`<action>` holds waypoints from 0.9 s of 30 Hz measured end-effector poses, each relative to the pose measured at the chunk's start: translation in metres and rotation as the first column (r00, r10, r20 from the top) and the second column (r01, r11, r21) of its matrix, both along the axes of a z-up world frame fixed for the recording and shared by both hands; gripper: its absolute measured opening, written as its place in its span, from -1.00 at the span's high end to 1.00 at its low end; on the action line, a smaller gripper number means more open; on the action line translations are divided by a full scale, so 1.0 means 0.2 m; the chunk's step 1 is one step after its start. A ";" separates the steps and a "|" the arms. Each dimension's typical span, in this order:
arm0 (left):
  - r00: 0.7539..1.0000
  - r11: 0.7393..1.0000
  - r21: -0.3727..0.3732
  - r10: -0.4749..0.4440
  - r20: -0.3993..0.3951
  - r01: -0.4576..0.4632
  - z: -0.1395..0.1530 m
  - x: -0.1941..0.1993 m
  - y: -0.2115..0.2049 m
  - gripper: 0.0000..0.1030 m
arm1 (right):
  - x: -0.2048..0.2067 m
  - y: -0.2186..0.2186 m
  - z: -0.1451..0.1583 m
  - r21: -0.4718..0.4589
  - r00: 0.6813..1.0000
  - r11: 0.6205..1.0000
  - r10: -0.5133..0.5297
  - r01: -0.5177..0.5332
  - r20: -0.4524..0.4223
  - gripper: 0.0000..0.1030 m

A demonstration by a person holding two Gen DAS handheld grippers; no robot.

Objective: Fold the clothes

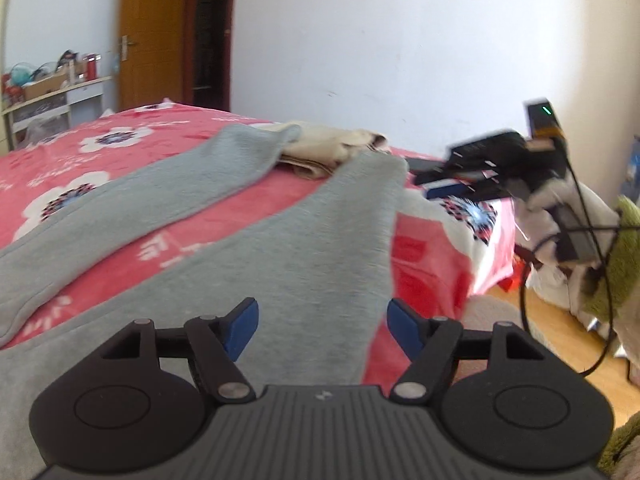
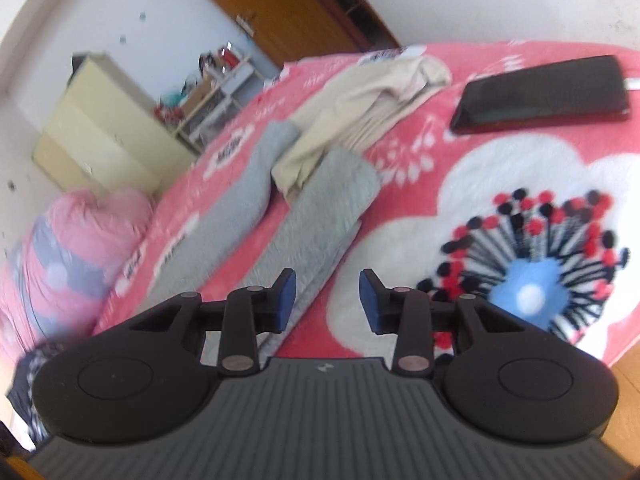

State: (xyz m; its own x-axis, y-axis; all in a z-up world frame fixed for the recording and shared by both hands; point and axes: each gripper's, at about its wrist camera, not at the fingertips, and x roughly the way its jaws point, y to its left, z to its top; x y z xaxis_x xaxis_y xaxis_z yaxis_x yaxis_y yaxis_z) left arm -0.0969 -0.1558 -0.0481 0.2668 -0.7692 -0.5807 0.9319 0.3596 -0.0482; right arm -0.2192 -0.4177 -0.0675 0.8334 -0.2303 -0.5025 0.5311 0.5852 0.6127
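Fingers on the left gripper stand wide apart with nothing between the blue pads, hanging over the near part of the grey trousers. Fingers of the right gripper are parted by a narrower gap and also grip nothing; they sit above the edge of one grey trouser leg where it meets the blanket. Both legs lie flat and spread apart in a V on the pink flowered blanket, running away from the grippers. At their far ends a folded cream garment lies touching or overlapping the cuffs. Beyond the right gripper's view of the legs, a dark phone rests on the blanket, well apart from the clothes. Farther off are a wooden door, a cluttered shelf and a pale yellow cabinet.
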 end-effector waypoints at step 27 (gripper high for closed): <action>0.948 0.988 -0.001 0.145 -0.281 -0.152 -0.19 0.38 -0.38 -0.41 | 0.04 -0.14 -0.14 0.221 0.990 0.975 0.001 -0.032 0.140 0.41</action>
